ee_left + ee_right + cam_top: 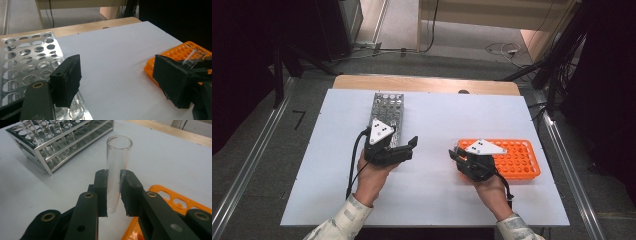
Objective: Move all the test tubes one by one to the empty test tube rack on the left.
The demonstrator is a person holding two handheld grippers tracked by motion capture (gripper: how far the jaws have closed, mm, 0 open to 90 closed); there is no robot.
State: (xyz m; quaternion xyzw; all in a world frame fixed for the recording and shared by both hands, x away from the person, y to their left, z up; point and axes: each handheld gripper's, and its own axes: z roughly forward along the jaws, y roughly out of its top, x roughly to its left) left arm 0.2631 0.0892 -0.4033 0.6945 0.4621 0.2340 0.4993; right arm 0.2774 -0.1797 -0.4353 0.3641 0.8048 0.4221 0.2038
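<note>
My right gripper [114,192] is shut on a clear glass test tube [118,165], which stands upright between its pads with the open mouth on top. In the high view the right gripper [456,154] sits at the left end of the orange tube rack [517,159], and its jaws point left. My left gripper [120,82] stands open with nothing between its jaws. It hovers beside the near end of the metal tube rack [387,112], left gripper [406,149] pointing right. From the left gripper view the held tube [193,57] shows far off over the orange rack [180,51].
The metal rack [50,142] holds several glass tubes and lies at the back left of the white table sheet [437,200]. The orange rack [175,200] lies just below my right jaws. A wooden table edge [427,82] runs along the far side.
</note>
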